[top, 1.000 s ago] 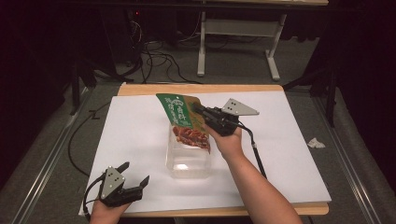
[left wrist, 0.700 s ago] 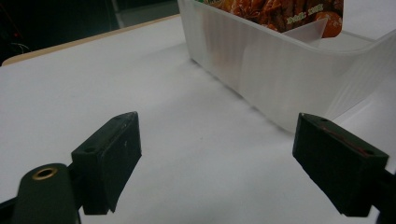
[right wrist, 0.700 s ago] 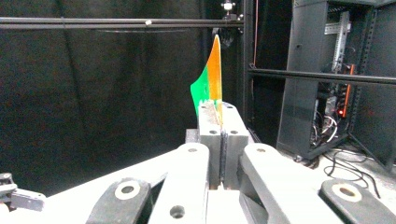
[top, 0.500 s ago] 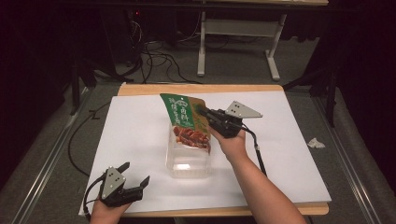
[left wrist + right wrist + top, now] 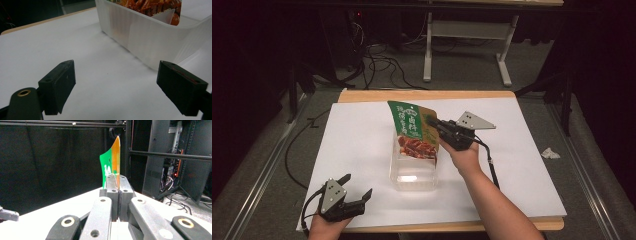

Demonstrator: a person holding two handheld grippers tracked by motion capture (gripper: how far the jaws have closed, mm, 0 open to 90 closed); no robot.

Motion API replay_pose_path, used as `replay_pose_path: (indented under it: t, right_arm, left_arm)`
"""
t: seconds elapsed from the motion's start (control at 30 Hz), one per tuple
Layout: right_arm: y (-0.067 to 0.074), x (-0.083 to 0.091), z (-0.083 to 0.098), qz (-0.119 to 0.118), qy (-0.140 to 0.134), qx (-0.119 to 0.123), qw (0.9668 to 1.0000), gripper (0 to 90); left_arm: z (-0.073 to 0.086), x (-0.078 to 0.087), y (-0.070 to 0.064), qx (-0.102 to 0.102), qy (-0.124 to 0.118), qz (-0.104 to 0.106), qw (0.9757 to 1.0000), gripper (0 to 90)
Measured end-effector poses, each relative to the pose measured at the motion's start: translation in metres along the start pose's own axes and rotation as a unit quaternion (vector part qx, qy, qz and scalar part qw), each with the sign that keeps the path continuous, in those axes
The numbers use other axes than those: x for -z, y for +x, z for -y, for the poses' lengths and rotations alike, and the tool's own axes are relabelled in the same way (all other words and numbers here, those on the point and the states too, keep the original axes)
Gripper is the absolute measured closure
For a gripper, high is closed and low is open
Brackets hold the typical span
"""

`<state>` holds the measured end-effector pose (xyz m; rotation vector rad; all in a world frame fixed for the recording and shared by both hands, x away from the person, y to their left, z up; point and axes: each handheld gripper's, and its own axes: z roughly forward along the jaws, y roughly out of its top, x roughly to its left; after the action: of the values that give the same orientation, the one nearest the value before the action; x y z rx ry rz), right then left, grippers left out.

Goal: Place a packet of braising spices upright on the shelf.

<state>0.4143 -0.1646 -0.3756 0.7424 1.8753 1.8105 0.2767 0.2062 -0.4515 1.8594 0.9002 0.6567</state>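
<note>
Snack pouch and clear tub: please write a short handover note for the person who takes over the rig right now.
Right hand-held gripper: shut on the snack pouch, pinching its right edge.
Left hand-held gripper: open, holding nothing, low at the near left of the table.
Pouch: upright, its lower end in the clear plastic tub at mid-table.
Done: pouch picked up and brought to the tub.
Left: probably lower it fully and release.

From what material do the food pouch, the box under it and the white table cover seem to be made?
Food pouch: probably thin plastic film, printed, slightly glossy; it bends where the right gripper pinches its edge.
Box: translucent plastic, cloudy and faintly ribbed; the pouch's picture shows through its wall.
Table cover: a matte white sheet, paper or board, I cannot tell which; a wooden edge shows beyond it.
</note>
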Motion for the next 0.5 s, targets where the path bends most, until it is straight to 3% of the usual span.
replay_pose_path:
  t: [0.23,0.5]
  right_arm:
    - [-0.0026,0.0070,0.0025,0.014,0.006,-0.005,0.9999,90.0]
    - [-0.0038,0.0027,-0.0006,0.018,0.016,-0.009,0.9997,88.5]
  left_arm:
    - [-0.0002,-0.0006,-0.0007,-0.001,0.000,0.000,1.0000,16.0]
    - [0.0001,-0.0004,-0.0001,0.000,0.001,-0.001,1.0000,16.0]
